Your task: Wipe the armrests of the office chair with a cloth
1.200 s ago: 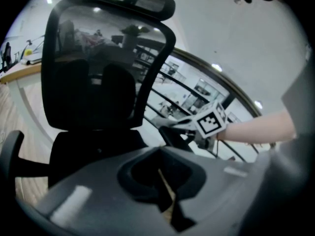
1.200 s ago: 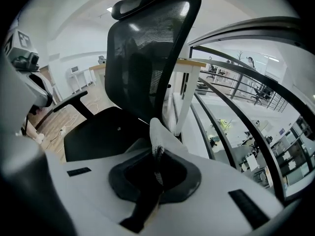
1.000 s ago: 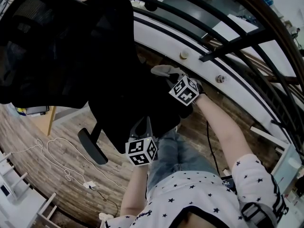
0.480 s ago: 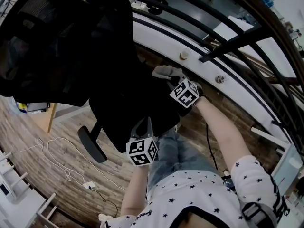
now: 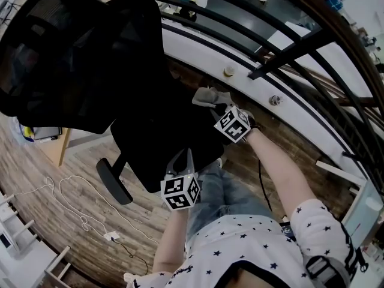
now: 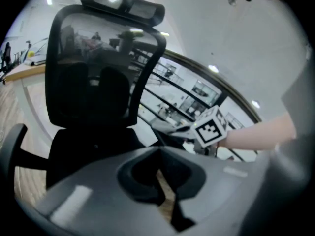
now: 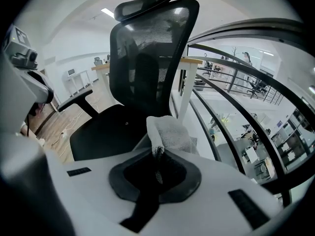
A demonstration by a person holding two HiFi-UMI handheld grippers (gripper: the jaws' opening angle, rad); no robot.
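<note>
1. pinching a bunched fold of the grey cloth (image 7: pixel 170 134), the right gripper (image 7: pixel 156 163) has its jaws closed tight on it.
2. the cloth sits beside the seat of the office chair (image 5: pixel 162 131), on the chair's side nearest the railing (image 5: pixel 288 53).
3. the left gripper (image 6: pixel 165 181) hovers at the chair's front edge, its jaws almost together and holding nothing.
4. the chair's other armrest (image 5: pixel 114 182) sticks out on the opposite side, apart from both grippers.
</note>
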